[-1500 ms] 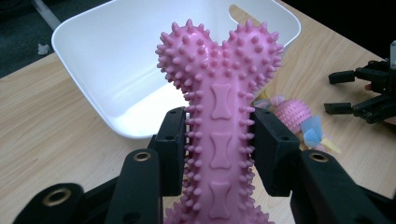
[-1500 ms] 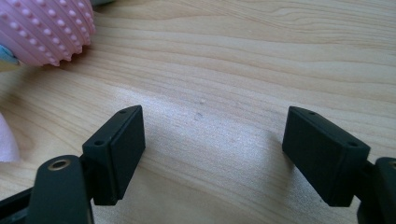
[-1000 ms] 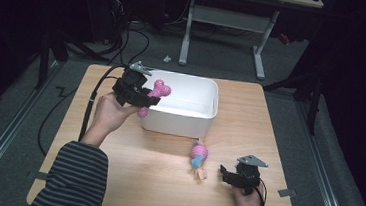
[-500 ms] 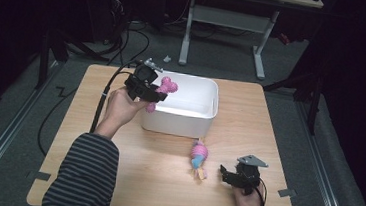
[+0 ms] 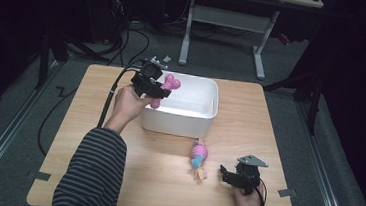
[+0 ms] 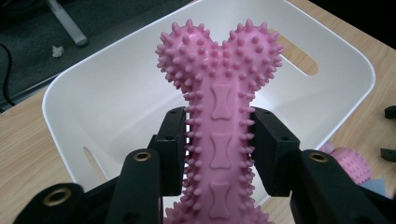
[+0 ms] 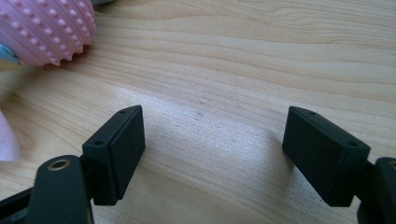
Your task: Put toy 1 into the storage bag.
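Left gripper [image 6: 218,140] is clenched on the pink spiked bone toy [image 6: 219,116], centre frame over the white bin [image 6: 93,93]. Lower it probably well inside before releasing. Right gripper [image 7: 212,154] rests released on the table [image 7: 243,56].

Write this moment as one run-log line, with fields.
left claw: shut on pink spiky bone toy | over white bin | right claw: open, on table
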A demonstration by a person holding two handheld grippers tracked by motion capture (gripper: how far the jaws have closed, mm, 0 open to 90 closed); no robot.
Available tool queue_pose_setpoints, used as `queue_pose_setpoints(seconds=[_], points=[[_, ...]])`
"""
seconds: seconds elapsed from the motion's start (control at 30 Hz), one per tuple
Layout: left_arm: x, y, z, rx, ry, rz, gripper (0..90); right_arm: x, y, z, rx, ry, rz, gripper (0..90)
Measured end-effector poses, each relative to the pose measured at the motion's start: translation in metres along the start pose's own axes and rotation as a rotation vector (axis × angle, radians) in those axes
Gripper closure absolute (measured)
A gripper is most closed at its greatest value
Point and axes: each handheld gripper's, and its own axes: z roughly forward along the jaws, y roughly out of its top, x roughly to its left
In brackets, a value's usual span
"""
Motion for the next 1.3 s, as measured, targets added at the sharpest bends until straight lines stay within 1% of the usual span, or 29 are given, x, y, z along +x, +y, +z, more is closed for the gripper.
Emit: queue_pose_setpoints(seconds=[0.2, 0.33, 0.7, 0.9, 1.13, 1.3], points=[[0.001, 0.0, 0.011, 0.003, 0.004, -0.008, 58.6, 0.0, 0.0, 0.0, 0.0, 0.0, 0.0, 21.2], [0.003, 0.0, 0.018, 0.014, 0.01, -0.012, 58.5, 0.0, 0.0, 0.0, 0.0, 0.0, 0.0, 21.2], [0.007, -0.001, 0.031, 0.032, 0.028, -0.027, 58.4, 0.0, 0.0, 0.0, 0.001, 0.002, -0.001, 21.2], [0.006, -0.002, 0.038, 0.067, 0.035, -0.013, 58.1, 0.001, 0.0, 0.0, 0.001, 0.003, 0.001, 21.2], [0.005, -0.003, 0.043, 0.086, 0.032, -0.006, 58.0, 0.001, 0.0, 0.0, 0.001, 0.005, -0.002, 21.2], [0.004, -0.004, 0.046, 0.091, 0.031, -0.006, 57.8, 0.001, 0.0, 0.0, 0.002, 0.005, -0.003, 21.2]])
